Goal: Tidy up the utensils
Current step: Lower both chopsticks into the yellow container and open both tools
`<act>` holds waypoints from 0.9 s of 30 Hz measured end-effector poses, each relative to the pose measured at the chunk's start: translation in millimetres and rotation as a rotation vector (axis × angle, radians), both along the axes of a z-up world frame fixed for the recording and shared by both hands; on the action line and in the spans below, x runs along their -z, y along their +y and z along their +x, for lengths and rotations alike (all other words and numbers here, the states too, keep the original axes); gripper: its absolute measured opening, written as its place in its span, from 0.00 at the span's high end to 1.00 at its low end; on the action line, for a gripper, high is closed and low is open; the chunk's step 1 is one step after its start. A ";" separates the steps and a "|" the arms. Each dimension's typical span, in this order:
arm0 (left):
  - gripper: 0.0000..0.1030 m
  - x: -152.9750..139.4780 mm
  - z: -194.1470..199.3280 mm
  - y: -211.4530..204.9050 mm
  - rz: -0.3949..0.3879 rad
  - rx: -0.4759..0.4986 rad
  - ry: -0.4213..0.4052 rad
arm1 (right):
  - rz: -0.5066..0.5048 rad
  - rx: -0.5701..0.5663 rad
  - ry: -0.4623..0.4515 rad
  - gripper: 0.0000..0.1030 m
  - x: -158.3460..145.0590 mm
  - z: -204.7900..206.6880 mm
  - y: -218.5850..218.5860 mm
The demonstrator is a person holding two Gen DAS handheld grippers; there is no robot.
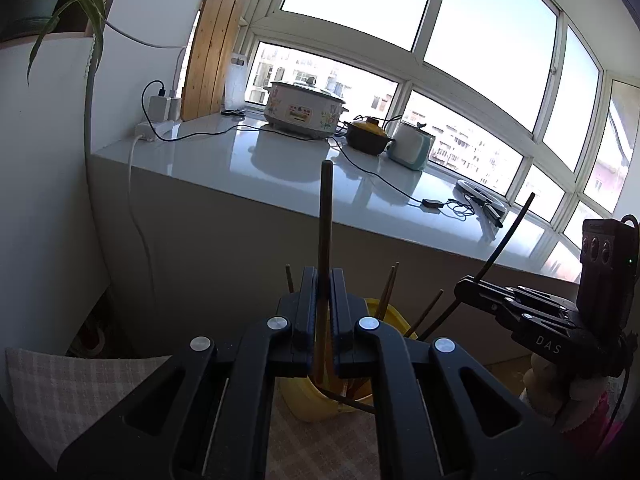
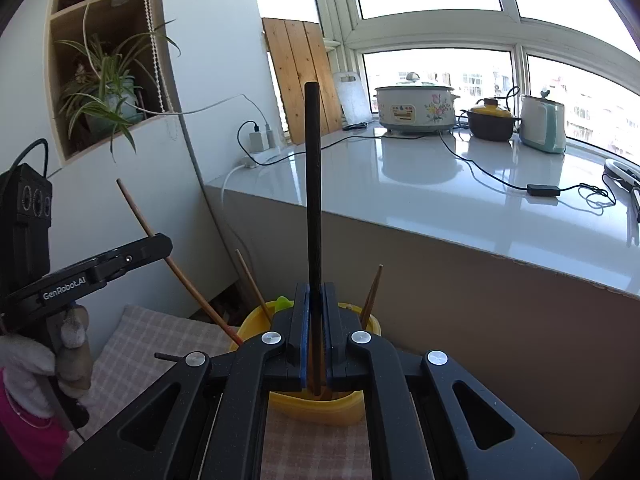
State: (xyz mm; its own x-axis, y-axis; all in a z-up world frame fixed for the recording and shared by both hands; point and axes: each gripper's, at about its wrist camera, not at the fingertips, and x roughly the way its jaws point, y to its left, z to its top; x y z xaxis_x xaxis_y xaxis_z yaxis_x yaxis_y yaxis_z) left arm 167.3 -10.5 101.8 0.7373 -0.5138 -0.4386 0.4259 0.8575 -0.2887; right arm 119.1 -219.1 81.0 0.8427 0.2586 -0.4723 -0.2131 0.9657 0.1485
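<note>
Left gripper (image 1: 323, 280): jaws pinching a brown chopstick (image 1: 325, 216), upright, top end well above the tips, lower end down in the yellow holder (image 1: 304, 400) just below the jaws. Right gripper (image 2: 315, 296): jaws pinching a black chopstick (image 2: 313, 184), also upright, btm end inside the same holder (image 2: 320, 410). More chopsticks (image 2: 372, 296) lean in the holder beside the jaws. Holder sits on a checked cloth (image 2: 152, 344).

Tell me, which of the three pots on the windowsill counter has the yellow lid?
The small dark brown pot in the middle, between the big white flowered cooker and the white-and-mint kettle. Only it has a yellow lid.
</note>
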 end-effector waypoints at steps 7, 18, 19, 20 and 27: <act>0.97 14.9 6.0 -6.2 0.011 0.006 0.037 | -0.051 0.004 0.023 0.96 13.7 5.0 7.4; 0.97 27.9 8.8 -13.2 0.016 0.008 0.069 | -0.080 0.025 0.075 0.96 37.4 9.8 8.0; 0.97 29.7 10.1 -13.8 0.015 0.008 0.075 | -0.081 0.025 0.081 0.96 39.7 10.4 8.5; 0.97 32.0 11.1 -14.5 0.013 0.009 0.082 | -0.083 0.024 0.086 0.96 42.4 10.4 9.3; 0.88 36.8 11.9 -13.3 0.007 0.007 0.099 | -0.103 0.032 0.092 0.96 48.8 8.3 12.6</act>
State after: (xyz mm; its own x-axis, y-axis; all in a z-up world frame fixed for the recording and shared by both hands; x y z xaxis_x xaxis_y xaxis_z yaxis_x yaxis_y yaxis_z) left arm 179.1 -23.8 65.1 0.6866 -0.5153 -0.5130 0.4016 0.8569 -0.3233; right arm 127.4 -206.6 32.2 0.8016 0.1782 -0.5707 -0.1716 0.9830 0.0659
